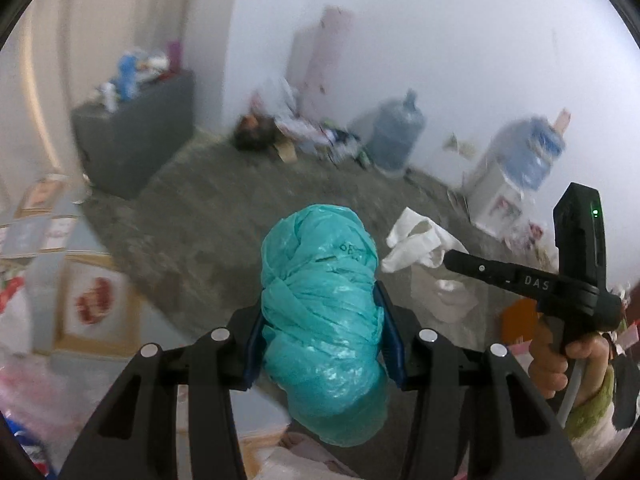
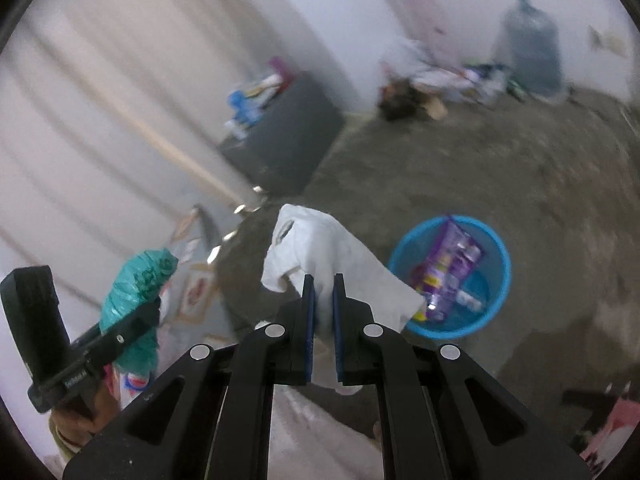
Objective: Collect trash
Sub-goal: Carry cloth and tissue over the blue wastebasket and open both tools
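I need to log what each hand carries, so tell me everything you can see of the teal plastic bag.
The teal plastic bag is thin, crinkly, glossy film, twisted and bunched into a fat bundle, with faint dark print near its top. It stands roughly upright in the left tool, whose blue pads press its two sides; its top rises above them and its lower end bulges below. It hangs clear of the floor, and the right wrist view shows it from the side.

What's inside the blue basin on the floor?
In the blue basin: a purple wrapper standing against the wall, small white bits at the bottom. The white plastic bag covers its near-left rim.
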Tool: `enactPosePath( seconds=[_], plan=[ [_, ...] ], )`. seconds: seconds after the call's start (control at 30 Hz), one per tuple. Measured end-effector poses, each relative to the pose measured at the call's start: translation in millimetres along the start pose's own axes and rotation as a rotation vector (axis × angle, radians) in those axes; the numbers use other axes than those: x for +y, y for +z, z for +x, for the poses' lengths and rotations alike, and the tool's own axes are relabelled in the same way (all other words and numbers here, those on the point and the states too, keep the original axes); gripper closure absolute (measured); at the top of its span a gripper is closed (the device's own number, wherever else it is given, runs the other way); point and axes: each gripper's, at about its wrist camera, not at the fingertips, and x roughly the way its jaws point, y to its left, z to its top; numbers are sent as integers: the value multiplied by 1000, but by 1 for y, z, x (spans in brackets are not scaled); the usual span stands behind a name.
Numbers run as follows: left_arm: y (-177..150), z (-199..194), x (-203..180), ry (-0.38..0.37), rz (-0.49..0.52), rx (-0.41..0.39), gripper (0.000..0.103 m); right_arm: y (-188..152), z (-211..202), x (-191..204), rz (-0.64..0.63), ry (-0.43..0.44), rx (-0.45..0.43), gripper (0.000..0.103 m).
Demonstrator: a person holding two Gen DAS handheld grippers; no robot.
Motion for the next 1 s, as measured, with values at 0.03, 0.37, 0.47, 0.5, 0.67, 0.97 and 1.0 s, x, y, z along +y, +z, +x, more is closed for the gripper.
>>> enactPosePath(
  seconds=[0.03, 0.37, 0.47, 0.5, 0.67, 0.97, 1.0],
  plan=[
    [3, 16, -6, -3, 5, 25, 56, -1, 2, -8, 29, 0, 2, 96],
    [30, 165, -37, -8, 41, 227, 56, 12, 59, -105, 367, -9, 29, 92],
    [34, 203, -45, -28, 63, 269, 55, 17, 75, -121, 417, -13, 21, 88],
    [36, 214, -45, -40, 63, 289, 49, 18, 79, -129, 430, -16, 23, 82],
    [39, 262, -46, -25, 61, 357, 31, 19, 99, -160, 499, -97, 56, 62],
    [51, 216, -36, -6, 44, 271, 31, 13, 70, -147, 438, -89, 24, 61],
    [52, 206, -35, -4, 43, 254, 31, 13, 65, -141, 417, -89, 21, 61]
  ],
)
